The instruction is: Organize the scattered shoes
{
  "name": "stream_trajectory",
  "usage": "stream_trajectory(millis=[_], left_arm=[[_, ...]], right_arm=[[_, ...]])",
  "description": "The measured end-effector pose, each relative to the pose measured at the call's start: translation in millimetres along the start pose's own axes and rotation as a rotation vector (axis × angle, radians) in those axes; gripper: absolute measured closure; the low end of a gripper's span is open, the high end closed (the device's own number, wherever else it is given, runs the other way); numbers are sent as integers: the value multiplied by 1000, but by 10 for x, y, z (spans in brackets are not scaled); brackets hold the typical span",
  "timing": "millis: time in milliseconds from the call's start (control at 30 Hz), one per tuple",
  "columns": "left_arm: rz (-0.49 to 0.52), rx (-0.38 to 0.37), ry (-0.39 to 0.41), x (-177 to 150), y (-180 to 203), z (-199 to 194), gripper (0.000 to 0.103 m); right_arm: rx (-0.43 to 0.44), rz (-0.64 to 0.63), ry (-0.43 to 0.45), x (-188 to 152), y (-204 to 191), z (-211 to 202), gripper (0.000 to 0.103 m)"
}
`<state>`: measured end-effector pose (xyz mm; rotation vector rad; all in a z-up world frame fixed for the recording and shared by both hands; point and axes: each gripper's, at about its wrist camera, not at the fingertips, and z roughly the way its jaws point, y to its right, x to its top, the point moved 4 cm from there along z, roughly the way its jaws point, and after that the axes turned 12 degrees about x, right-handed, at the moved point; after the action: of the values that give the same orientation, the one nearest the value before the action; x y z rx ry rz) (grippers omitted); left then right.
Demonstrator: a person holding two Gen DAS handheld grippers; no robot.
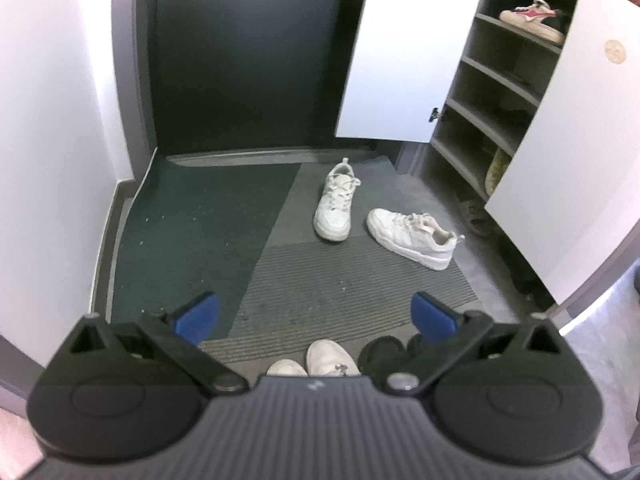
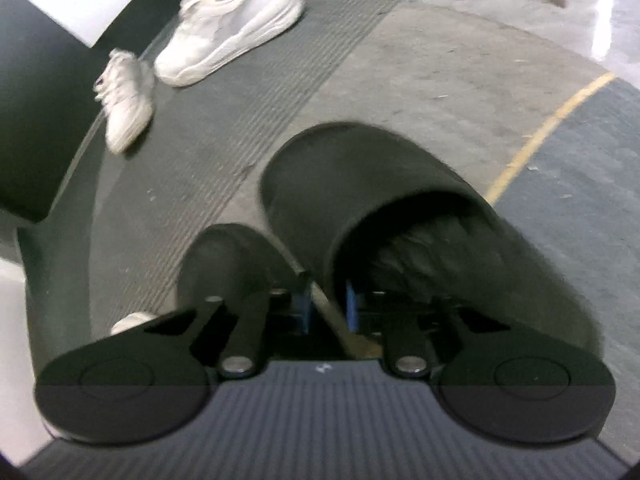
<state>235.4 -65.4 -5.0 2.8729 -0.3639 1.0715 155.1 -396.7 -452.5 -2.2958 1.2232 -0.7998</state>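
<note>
Two white sneakers [image 1: 335,204] [image 1: 412,236] lie apart on the grey ribbed mat [image 1: 320,292], well ahead of my left gripper [image 1: 316,316], which hangs open over the mat with nothing between its blue pads [image 1: 200,316]. In the right wrist view my right gripper [image 2: 329,308] is shut on the side edge of a black slipper [image 2: 360,184], which is tilted above the floor. A second black slipper [image 2: 228,264] sits just to its left. Both white sneakers [image 2: 228,24] [image 2: 126,100] show at the upper left of that view.
A shoe cabinet [image 1: 500,92] stands at the right with both white doors [image 1: 400,48] open; a pink-and-white sneaker [image 1: 532,20] rests on an upper shelf. A brown sandal [image 1: 476,216] lies by its base. A person's white shoes [image 1: 328,360] are under my left gripper. A dark door [image 1: 248,52] lies ahead.
</note>
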Motion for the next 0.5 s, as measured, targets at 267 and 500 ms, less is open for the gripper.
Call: stream_trajectory(millis=[267,500], left_arm=[[15,-9,24,22,18,-56,0],[30,-25,59,97,128,-144,0]], right_arm=[[7,59,-100,4,-24,-26,87],[-95,-46,-246,60,-354,-393,87]])
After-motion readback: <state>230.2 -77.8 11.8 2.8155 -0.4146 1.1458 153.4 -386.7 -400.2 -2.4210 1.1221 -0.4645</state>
